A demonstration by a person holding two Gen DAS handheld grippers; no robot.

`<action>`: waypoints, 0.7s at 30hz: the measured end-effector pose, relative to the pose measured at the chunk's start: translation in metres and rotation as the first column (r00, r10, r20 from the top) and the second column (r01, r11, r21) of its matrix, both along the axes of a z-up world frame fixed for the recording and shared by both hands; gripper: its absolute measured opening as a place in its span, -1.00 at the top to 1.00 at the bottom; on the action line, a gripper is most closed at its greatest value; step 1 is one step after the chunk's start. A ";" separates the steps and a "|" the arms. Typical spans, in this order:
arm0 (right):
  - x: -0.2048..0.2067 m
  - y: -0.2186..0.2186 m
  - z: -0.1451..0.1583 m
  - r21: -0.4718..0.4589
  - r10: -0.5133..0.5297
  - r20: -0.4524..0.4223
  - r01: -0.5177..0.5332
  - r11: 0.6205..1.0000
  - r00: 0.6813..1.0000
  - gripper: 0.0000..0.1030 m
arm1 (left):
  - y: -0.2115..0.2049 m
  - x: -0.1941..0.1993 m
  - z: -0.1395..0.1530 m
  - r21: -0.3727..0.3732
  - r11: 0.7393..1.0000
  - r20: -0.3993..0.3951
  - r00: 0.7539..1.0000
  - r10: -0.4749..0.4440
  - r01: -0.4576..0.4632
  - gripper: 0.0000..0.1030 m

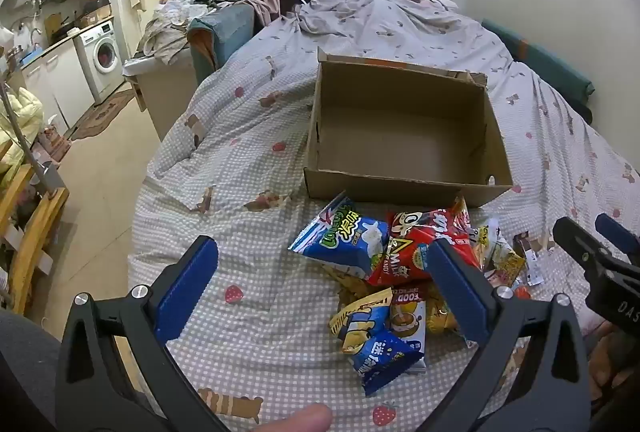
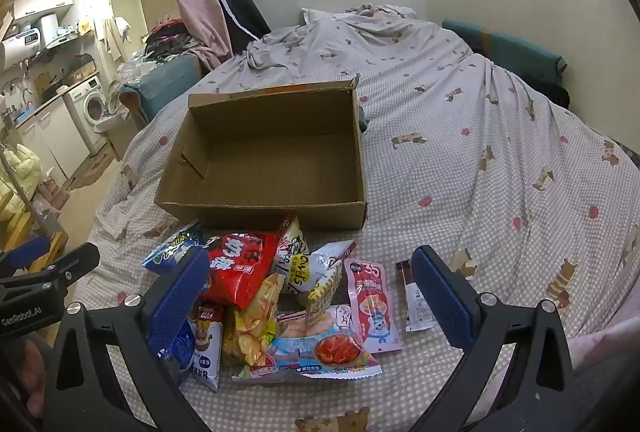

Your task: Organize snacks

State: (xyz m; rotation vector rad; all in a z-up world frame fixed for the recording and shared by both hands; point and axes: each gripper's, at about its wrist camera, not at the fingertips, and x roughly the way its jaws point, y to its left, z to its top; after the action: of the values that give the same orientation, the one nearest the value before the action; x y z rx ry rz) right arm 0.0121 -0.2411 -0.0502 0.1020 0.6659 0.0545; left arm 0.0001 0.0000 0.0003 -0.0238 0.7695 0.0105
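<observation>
Both grippers, left (image 1: 322,268) and right (image 2: 308,280), gape wide and empty above the snacks (image 2: 276,296), heaped near the bed's (image 2: 500,167) edge before the empty box (image 2: 264,159).

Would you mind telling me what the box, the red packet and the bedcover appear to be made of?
Box: matte brown corrugated cardboard, judging by its dull surface, raw cut edges and folded flaps.
Red packet: probably glossy plastic film, as it is printed, crinkled and catches the light.
Bedcover: soft woven fabric, seemingly cotton, with a matte checked print that lies in loose folds.
</observation>
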 end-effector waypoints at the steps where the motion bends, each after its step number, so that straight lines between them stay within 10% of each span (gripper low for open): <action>1: 0.000 0.000 0.000 0.001 0.001 -0.003 -0.001 1.000 1.000 -1.00 | 0.000 0.000 0.000 -0.004 1.000 0.002 1.000 -0.001 0.001 -1.00; 21: -0.002 -0.001 0.000 0.008 -0.006 0.003 0.006 1.000 1.000 -1.00 | -0.004 0.003 0.002 0.019 1.000 0.016 1.000 0.012 -0.012 -1.00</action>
State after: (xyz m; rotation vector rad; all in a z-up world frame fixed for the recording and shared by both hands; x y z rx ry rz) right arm 0.0101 -0.2425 -0.0503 0.1112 0.6625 0.0513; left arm 0.0028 -0.0037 0.0028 -0.0100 0.7529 0.0290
